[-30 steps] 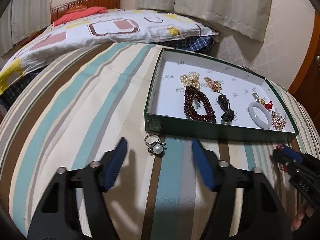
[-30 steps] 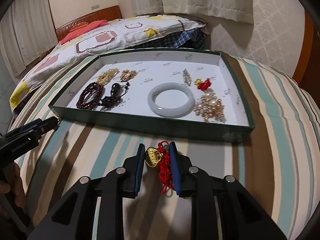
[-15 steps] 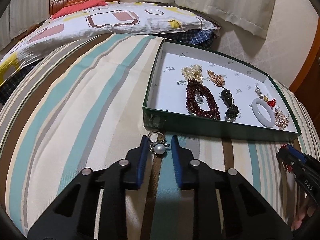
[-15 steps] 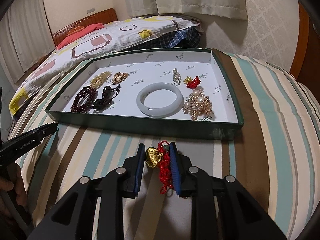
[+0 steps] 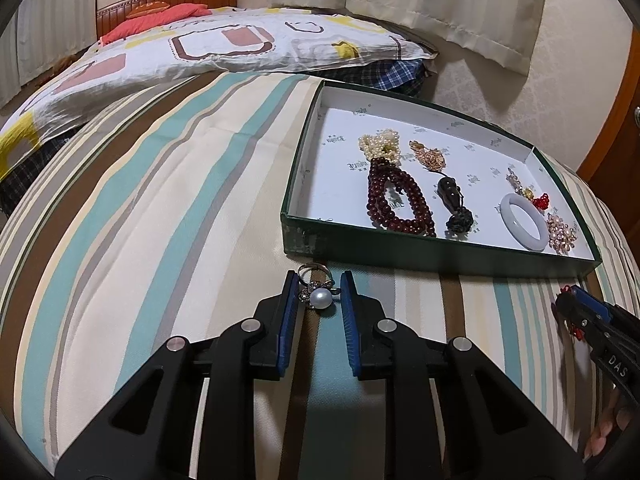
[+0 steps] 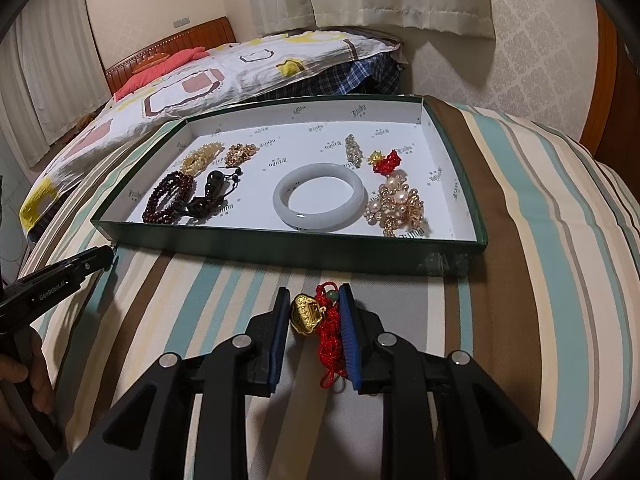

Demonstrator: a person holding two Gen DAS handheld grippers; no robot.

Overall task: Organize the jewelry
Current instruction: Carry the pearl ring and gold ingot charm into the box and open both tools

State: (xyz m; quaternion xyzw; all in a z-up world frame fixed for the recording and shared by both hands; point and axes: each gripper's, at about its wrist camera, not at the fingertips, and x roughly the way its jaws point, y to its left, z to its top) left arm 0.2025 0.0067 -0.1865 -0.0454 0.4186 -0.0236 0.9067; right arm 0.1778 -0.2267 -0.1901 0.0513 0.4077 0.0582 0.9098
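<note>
My left gripper is shut on a pearl ring, held just above the striped cloth in front of the green box. My right gripper is shut on a gold charm with a red cord, in front of the same box. The box holds dark red beads, a white jade bangle, a pearl brooch, a black gourd pendant and other small pieces. The right gripper also shows at the right edge of the left wrist view.
The box lies on a surface covered with striped cloth. A bed with a patterned quilt stands behind it. Curtains and a wall are at the back. The left gripper shows at the left edge of the right wrist view.
My left gripper went from wide open to shut on the pearl ring. The right gripper, holding the gold charm, came a little closer to the box.
</note>
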